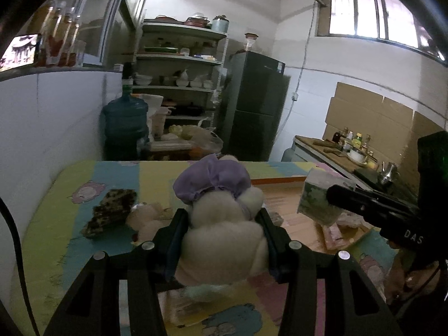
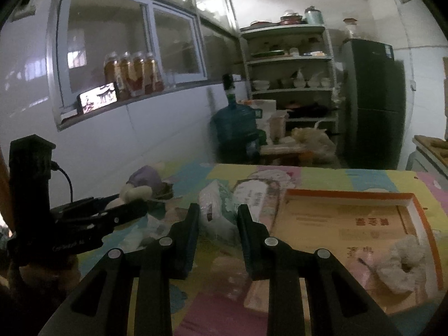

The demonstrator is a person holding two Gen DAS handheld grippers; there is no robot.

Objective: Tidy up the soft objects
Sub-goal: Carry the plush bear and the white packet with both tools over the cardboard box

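only right wrist shows scrunchie (image 2: pixel 403 266) in box (image 2: pixel 420 210).

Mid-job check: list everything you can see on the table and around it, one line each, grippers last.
plush toy: one, white with a purple cap, between the left gripper's fingers
tissue pack: one, clear wrap with green print, between the right gripper's fingers
cardboard tray: one, orange-rimmed, on the table's right side
fluffy ring: one, white, inside the tray
patterned cloth: one, black and yellow, on the table's left side
small plush: one, beige, beside the cloth
table cover: one, pastel cartoon print
water jug: one, blue, on the floor by the shelf
shelf: one, white, holding dishes
fridge: one, dark, beside the shelf
left gripper: black, closed on the toy
right gripper: black, closed on the pack
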